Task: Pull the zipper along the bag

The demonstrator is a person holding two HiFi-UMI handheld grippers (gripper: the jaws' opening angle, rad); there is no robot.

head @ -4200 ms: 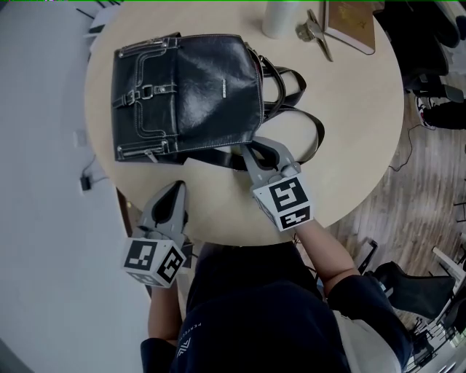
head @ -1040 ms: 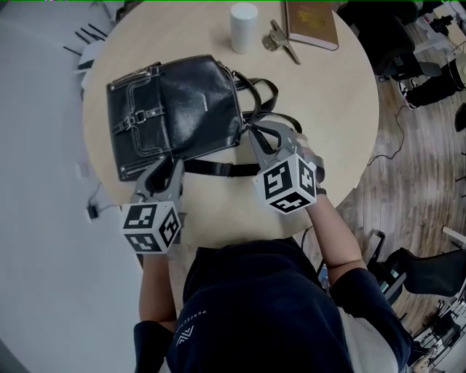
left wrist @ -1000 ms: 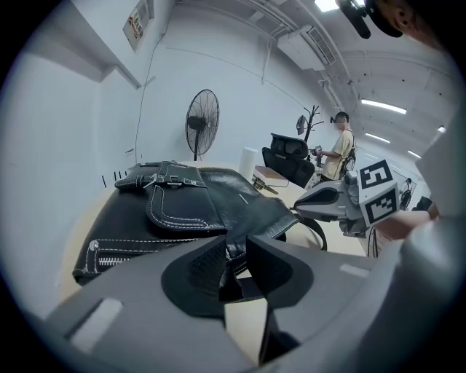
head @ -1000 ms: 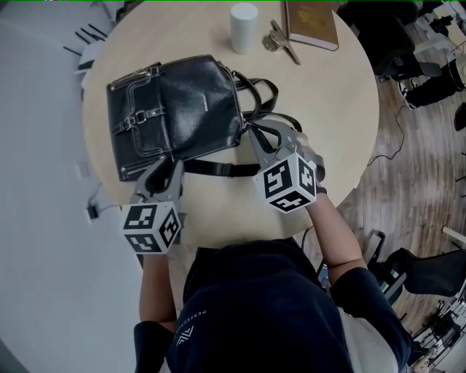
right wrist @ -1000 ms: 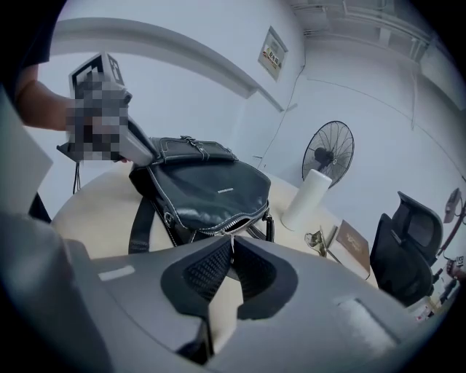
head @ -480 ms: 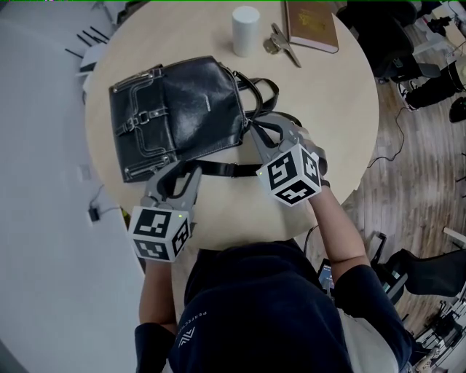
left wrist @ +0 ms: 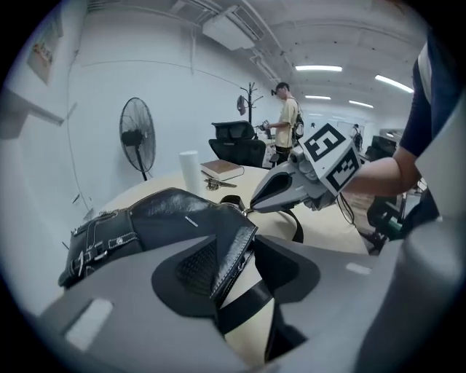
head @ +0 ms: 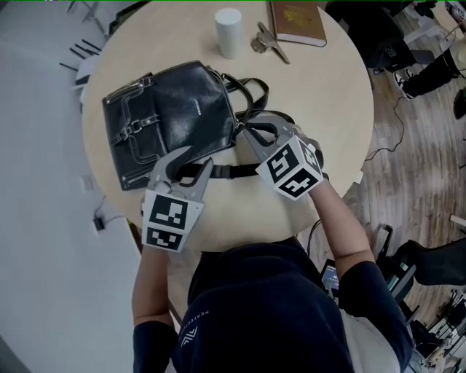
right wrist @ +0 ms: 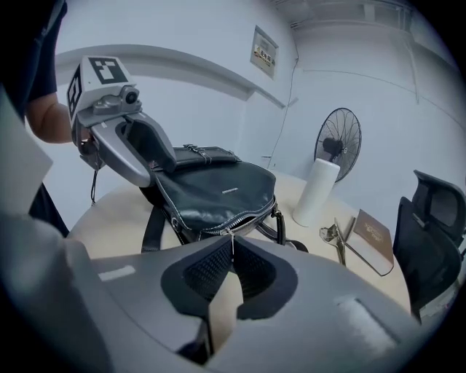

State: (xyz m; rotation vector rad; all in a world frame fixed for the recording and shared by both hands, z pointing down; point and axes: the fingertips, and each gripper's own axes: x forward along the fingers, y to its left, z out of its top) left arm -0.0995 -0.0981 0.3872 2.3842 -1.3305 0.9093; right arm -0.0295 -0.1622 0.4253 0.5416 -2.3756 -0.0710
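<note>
Round pale bench [head: 328, 102] in a white-walled workroom; standing fan [right wrist: 338, 146] at the back.

Right gripper [right wrist: 231, 251]: jaws clenched on the thin metal zipper pull [right wrist: 231, 237]. The tab hangs from its slider on the zipper [right wrist: 251, 215], which runs along the near edge of the bag [head: 167, 116]. How much of the run is already closed I cannot tell.

Left gripper [left wrist: 240, 251]: jaws spread and just been opening. A stitched corner of the bag stands between them, closer to one pad, but nothing presses on it (released, in effect). A black strap [head: 233, 171] crosses the bench beneath this gripper.

Outward: the bag is black leather and lies flat on the bench, its buckled pocket at the end away from the right gripper and its handles curling beside that gripper. Across the bench, well apart from the bag, are a white cylinder [head: 228, 33], a metal clip [head: 266, 44] and a brown book [head: 295, 20].

Risks, as I judge them:
- Nothing anchors the bag. A tug on the tab would likely drag the whole bag across the bench instead of running the slider.
- The tab is slim, so a pull angled off the line of the teeth could slip it from the pads or jam the slider.
- If the left jaws close again, they might catch only the stitched edge, or trap the strap as well, and then hold poorly.
</note>
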